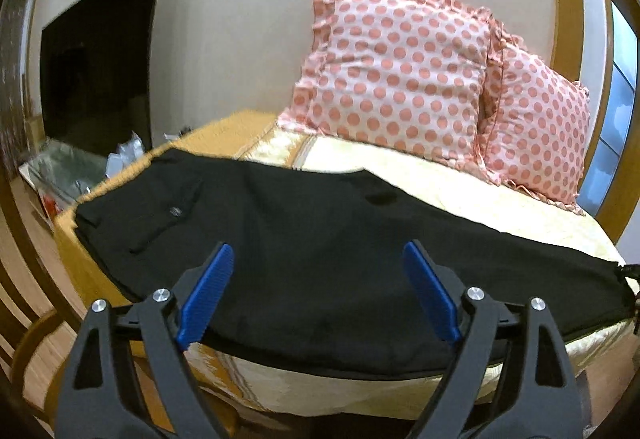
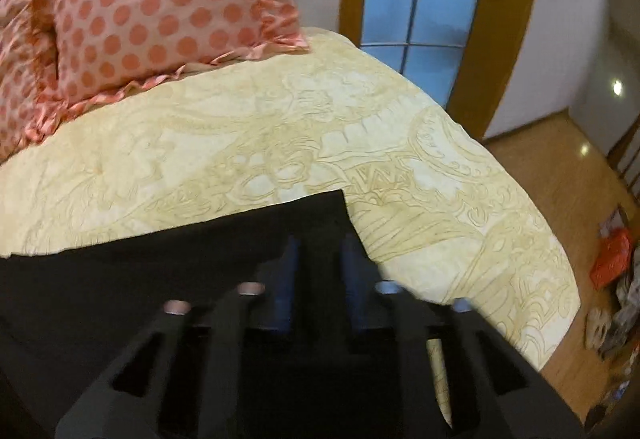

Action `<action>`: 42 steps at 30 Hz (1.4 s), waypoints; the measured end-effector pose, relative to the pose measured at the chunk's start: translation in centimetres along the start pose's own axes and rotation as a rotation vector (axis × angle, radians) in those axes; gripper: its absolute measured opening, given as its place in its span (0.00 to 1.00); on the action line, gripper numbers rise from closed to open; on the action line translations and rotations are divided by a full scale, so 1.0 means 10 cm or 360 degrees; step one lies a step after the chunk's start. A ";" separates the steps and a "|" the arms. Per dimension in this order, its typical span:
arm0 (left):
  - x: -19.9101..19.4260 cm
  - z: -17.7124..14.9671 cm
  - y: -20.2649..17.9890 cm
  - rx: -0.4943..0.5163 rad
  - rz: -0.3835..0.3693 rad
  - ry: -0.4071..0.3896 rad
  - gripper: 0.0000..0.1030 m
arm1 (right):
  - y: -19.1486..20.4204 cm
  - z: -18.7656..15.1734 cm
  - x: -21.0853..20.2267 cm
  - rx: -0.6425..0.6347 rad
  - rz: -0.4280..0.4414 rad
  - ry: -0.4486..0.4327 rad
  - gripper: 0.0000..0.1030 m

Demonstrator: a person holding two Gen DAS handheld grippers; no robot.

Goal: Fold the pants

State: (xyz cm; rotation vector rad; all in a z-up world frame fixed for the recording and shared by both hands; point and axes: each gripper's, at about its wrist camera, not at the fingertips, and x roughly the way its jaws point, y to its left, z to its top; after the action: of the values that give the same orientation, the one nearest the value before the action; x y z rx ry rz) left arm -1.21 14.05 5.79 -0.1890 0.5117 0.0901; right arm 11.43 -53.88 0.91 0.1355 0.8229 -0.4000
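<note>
On the bed (image 1: 460,195), black pants (image 1: 320,239), flat, beside pillows (image 1: 400,67).

Warm dim light, right view motion-blurred.

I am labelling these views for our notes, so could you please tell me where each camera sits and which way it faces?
Left wrist: behind the open left gripper, low at the bed's edge, facing the black pants, polka-dot pillows and wall.
Right wrist: behind the right gripper, blurred, jaws narrowly apart over the pants' end, facing the bedspread and window.
Shared: pants, pillows, bedspread.
</note>
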 end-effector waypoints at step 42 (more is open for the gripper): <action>0.60 -0.37 -0.16 0.0071 -0.0136 0.0184 0.98 | -0.46 -1.25 -0.64 0.0917 0.0384 -0.0394 0.13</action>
State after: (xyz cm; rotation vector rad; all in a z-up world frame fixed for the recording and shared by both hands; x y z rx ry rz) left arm 2.50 11.93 -0.06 -0.1729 0.6193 -0.0157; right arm -2.87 -52.88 -2.67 0.7006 0.4217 -0.4065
